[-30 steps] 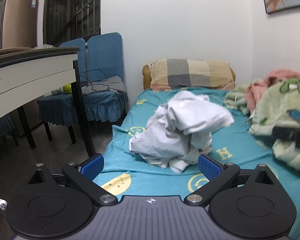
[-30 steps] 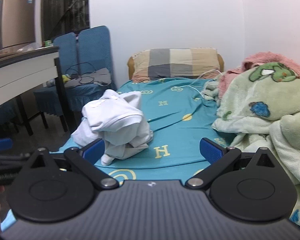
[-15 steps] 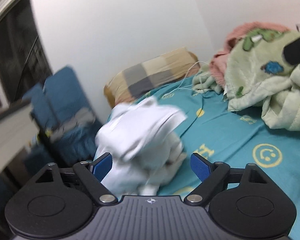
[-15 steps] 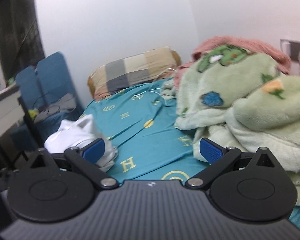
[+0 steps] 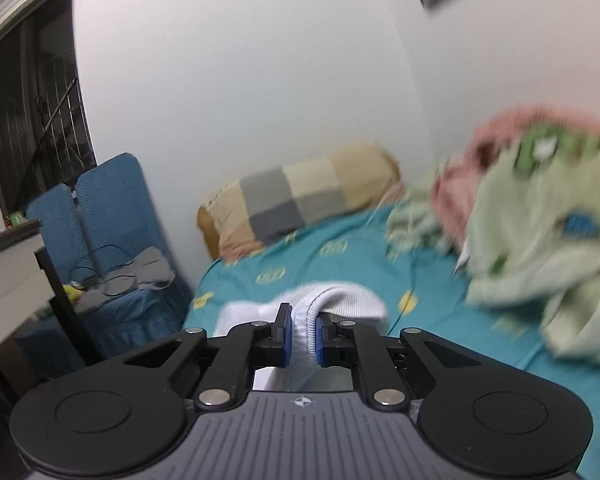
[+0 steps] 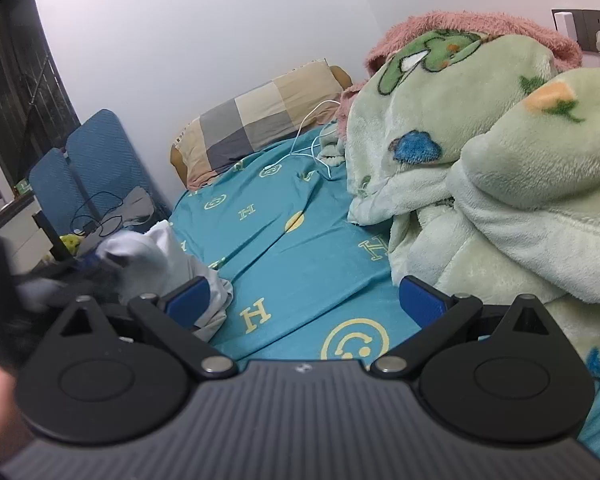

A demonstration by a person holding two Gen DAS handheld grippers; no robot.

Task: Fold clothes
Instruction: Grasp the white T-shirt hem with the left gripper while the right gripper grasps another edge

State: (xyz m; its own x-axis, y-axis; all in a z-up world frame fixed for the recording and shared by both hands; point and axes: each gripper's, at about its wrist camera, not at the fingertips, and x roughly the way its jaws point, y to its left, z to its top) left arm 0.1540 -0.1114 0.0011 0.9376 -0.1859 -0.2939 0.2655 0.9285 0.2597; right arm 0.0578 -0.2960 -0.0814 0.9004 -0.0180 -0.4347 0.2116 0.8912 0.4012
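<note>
A crumpled white garment [image 5: 340,304] lies on the teal bed sheet [image 5: 340,248] near the left edge of the bed. My left gripper [image 5: 303,336] is shut on a ribbed hem of the white garment, pinched between its blue pads. In the right wrist view the garment [image 6: 160,260] is a heap at the left, with the left gripper [image 6: 60,276] blurred beside it. My right gripper [image 6: 304,300] is open and empty above the sheet [image 6: 300,240], to the right of the garment.
A checked pillow [image 6: 260,120] lies at the head of the bed. A pile of green and pink fleece blankets [image 6: 480,160] fills the right side. A white cable [image 6: 312,148] crosses the sheet. Blue chairs [image 5: 104,216] and a desk [image 5: 8,280] stand left of the bed.
My left gripper moved in on the white garment and closed on its hem. The right gripper swung rightward and stayed open. The garment heap is lower and pulled left.
</note>
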